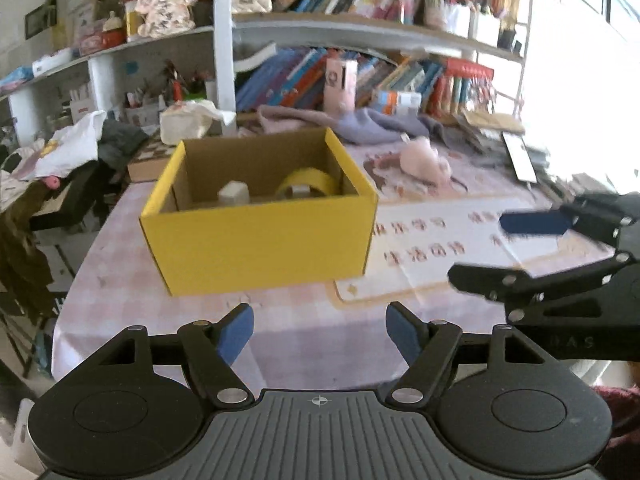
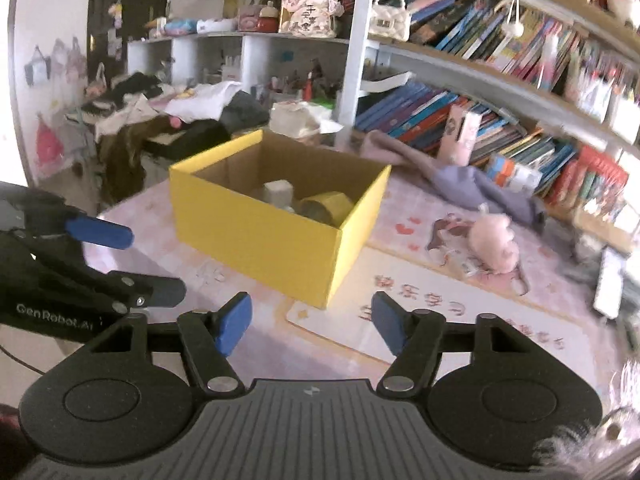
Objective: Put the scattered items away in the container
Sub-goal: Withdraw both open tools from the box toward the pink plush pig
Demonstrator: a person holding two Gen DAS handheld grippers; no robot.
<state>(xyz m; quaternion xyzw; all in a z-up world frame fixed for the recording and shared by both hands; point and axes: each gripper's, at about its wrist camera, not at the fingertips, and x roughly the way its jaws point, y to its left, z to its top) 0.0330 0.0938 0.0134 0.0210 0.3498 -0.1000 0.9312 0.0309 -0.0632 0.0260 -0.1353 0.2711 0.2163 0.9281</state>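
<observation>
A yellow cardboard box [image 1: 264,240] stands on the pink tablecloth, also in the right wrist view [image 2: 256,236]. Inside it lie a yellow tape roll [image 1: 308,182] and a small beige object [image 1: 234,194]; both show in the right wrist view, the roll [image 2: 326,205] and the beige object [image 2: 278,191]. A pink plush toy [image 1: 426,160] lies on the table right of the box, also in the right wrist view [image 2: 494,242]. My left gripper [image 1: 320,334] is open and empty in front of the box. My right gripper [image 2: 312,326] is open and empty near the box's right corner; it shows in the left wrist view [image 1: 492,252].
A grey-purple cloth [image 1: 360,124] lies behind the box against a bookshelf [image 1: 360,28]. A white mat with red characters [image 2: 440,320] lies on the table. A phone-like slab [image 2: 608,284] sits at the right. Clothes [image 2: 160,112] pile up at the back left.
</observation>
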